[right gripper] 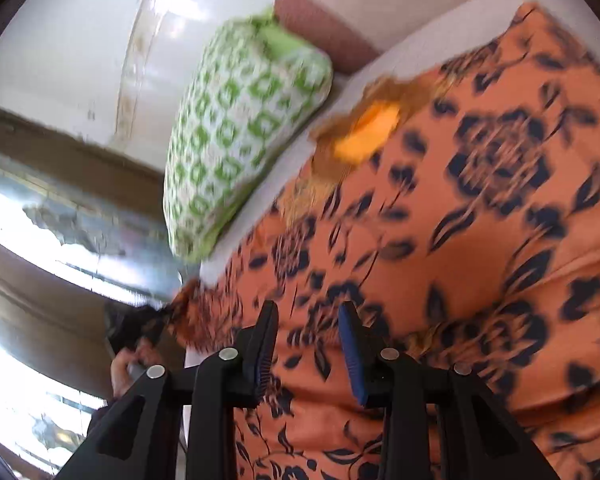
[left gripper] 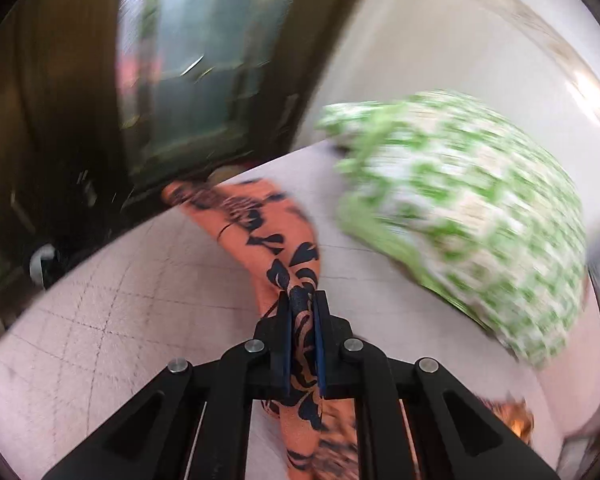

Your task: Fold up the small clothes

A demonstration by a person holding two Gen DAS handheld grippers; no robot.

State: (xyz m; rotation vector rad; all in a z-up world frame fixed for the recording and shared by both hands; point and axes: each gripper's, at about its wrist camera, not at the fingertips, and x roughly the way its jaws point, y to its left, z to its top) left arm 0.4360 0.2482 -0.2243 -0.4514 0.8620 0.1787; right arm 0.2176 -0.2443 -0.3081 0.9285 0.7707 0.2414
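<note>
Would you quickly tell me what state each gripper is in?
Left gripper: shut on the orange cloth with dark floral print.
Right gripper: open, holding nothing.

No text, label, brand, number or sign can be read in either view; both are blurred, and the cloth shows only printed patterns.

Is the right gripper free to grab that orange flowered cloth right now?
Probably yes: the right gripper hangs with jaws apart and empty over the orange flowered cloth, nothing between them. The left gripper already pinches another part.
</note>
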